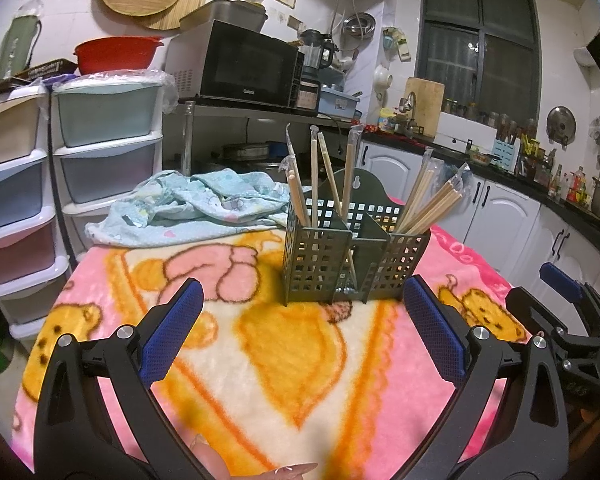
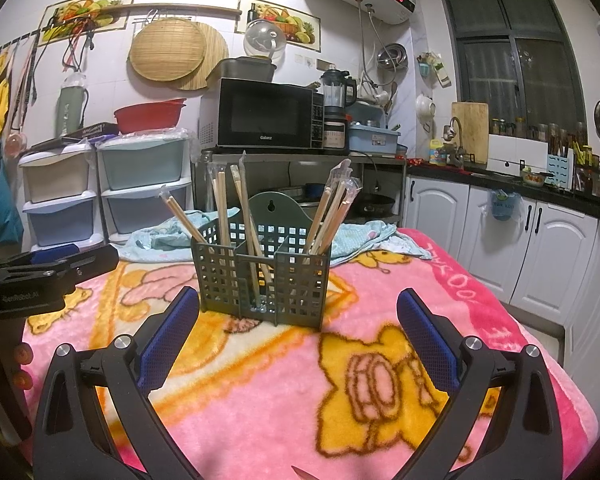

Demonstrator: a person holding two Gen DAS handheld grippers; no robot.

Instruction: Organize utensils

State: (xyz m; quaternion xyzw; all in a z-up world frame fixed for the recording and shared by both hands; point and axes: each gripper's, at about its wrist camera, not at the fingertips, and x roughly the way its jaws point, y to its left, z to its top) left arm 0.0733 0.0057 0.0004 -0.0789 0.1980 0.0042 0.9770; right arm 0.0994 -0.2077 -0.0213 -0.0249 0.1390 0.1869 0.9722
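Both my left gripper [image 1: 300, 320] and right gripper [image 2: 298, 330] gape empty; chopsticks [image 2: 332, 208] already stand in the caddy [image 2: 262, 276], so sorting looks finished.

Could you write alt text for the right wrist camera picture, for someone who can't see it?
A green slotted utensil caddy holding wrapped chopsticks stands on a pink cartoon blanket, framed by the open, empty right tongs. A cluttered kitchen lies behind.

Each gripper, left [image 1: 300, 320] and right [image 2: 298, 326], is built of black plastic arms joined by round silver screws. The fingers [image 1: 172, 332] are faced with blue textured pads. White lettering, seemingly "OpenRobot.AI", is printed on the left gripper's side.
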